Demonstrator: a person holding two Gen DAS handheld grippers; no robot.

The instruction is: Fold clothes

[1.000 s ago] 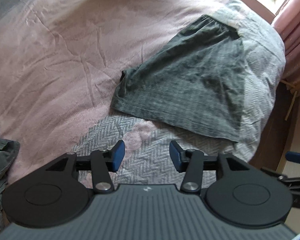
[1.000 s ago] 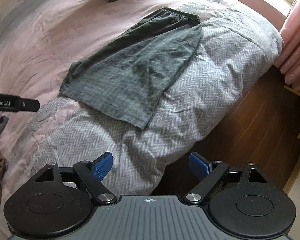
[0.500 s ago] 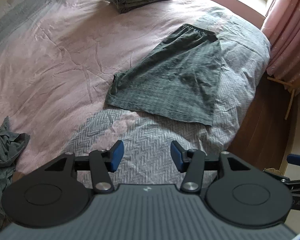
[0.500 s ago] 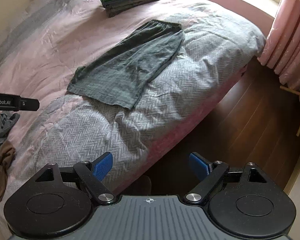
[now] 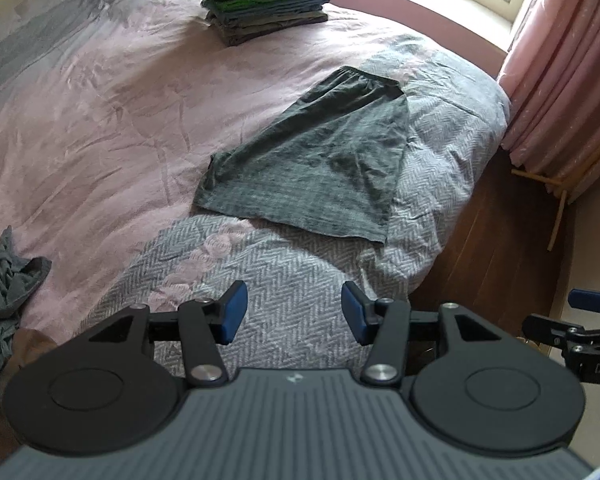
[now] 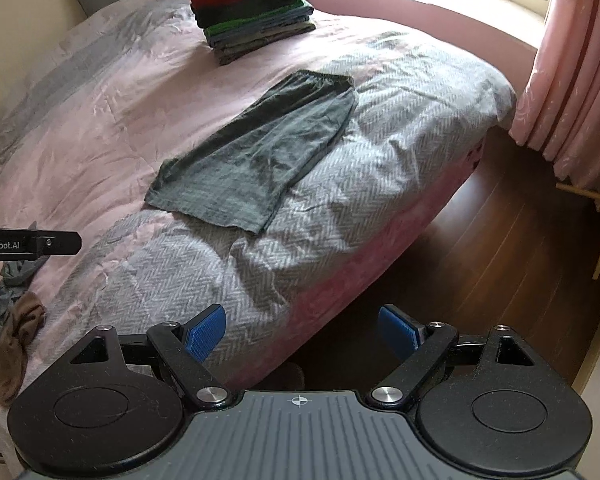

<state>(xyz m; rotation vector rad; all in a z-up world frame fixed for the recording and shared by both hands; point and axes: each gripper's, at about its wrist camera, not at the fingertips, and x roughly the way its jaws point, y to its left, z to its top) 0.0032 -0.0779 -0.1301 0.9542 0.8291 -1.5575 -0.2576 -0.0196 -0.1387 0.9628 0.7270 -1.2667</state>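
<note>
From the left wrist view, the left gripper (image 5: 294, 312) hovers above the near edge of the bed (image 5: 100, 128), fingers spread and holding nothing; the grey shorts (image 5: 316, 168) lie flat toward the bed's right edge, well apart from it, with a stack of folded clothes (image 5: 264, 4) at the far edge. From the right wrist view, the right gripper (image 6: 300, 330) hangs past the bed's near corner over the wooden floor (image 6: 480, 248), fingers spread and empty, the grey shorts (image 6: 260, 152) far ahead.
</note>
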